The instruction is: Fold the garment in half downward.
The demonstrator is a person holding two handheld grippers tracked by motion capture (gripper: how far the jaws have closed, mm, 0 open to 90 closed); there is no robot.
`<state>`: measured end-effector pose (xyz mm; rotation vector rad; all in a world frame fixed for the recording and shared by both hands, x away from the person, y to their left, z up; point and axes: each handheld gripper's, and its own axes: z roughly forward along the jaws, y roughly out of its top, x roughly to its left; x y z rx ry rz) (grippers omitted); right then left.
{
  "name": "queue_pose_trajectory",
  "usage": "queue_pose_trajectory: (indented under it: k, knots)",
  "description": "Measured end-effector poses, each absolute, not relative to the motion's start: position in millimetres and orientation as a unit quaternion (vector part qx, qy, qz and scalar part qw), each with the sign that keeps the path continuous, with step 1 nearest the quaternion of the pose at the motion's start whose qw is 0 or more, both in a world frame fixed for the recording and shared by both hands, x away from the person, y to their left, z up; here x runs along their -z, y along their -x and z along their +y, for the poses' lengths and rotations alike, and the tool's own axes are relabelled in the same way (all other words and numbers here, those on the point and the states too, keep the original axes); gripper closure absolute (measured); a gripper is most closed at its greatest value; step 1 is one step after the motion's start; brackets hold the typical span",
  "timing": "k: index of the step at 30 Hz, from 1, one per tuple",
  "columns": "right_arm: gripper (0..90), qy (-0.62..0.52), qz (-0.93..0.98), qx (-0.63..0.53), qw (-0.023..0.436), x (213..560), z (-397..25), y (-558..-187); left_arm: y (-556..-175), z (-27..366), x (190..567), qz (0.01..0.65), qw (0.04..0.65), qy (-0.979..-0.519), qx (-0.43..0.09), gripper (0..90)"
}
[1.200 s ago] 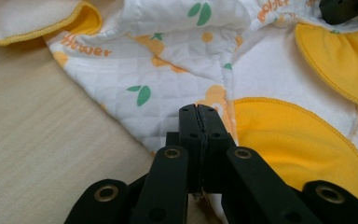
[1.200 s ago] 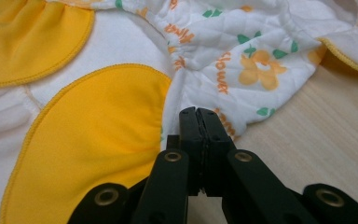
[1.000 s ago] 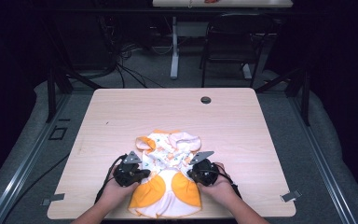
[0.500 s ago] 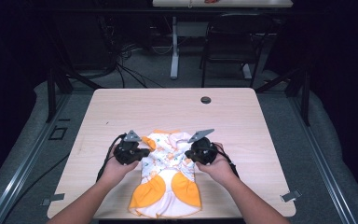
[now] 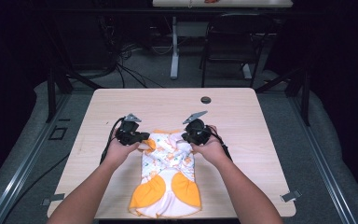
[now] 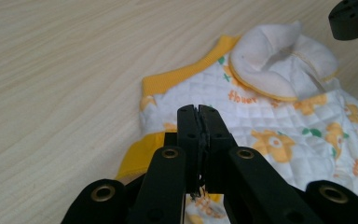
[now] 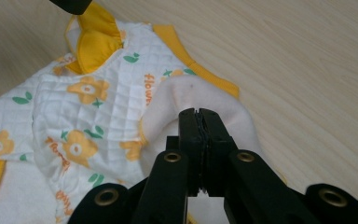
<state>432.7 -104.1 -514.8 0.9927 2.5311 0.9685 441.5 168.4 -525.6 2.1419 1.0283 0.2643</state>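
Note:
A quilted white baby garment (image 5: 168,172) with orange flowers and two orange patches lies lengthwise on the wooden table (image 5: 242,116), its hem toward the near edge. My left gripper (image 5: 142,139) is shut on the garment's upper left corner by the orange trim (image 6: 168,81); a bit of printed cloth shows between its jaws (image 6: 198,109). My right gripper (image 5: 184,137) is shut on the upper right part, its jaws (image 7: 199,112) pinched over a white folded sleeve (image 7: 191,95). The two grippers face each other across the garment's top.
A small black round cap (image 5: 206,100) sits in the tabletop near the far edge. Bare wood lies left, right and beyond the garment. A dark chair (image 5: 228,42) and a table leg (image 5: 174,46) stand on the floor behind the table.
Both grippers have moved away from the near edge toward the table's middle, taking the garment's top with them. The garment now lies stretched out longer.

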Motion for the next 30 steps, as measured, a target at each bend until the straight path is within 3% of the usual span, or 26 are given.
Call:
queue_pose_trajectory:
  k: [13, 19, 20, 30]
  knots:
    - [80.5, -0.362, 0.871, -0.305, 0.132, 524.8, -99.8, -460.0, -461.2, 160.3, 534.5, 0.414, 0.348, -0.834, -0.108, 84.2]
    - [75.7, -0.375, 0.865, -0.3, 0.145, 533.0, -99.9, -468.0, -463.8, 157.0, 541.2, 0.427, 0.346, -0.827, -0.121, 70.9]
    - [73.3, -0.379, 0.864, -0.295, 0.15, 536.5, -98.9, -470.3, -464.5, 157.1, 542.4, 0.433, 0.346, -0.823, -0.123, 65.5]
    - [63.4, -0.39, 0.864, -0.274, 0.163, 550.8, -92.4, -474.5, -467.7, 158.7, 554.5, 0.442, 0.329, -0.825, -0.124, 59.0]
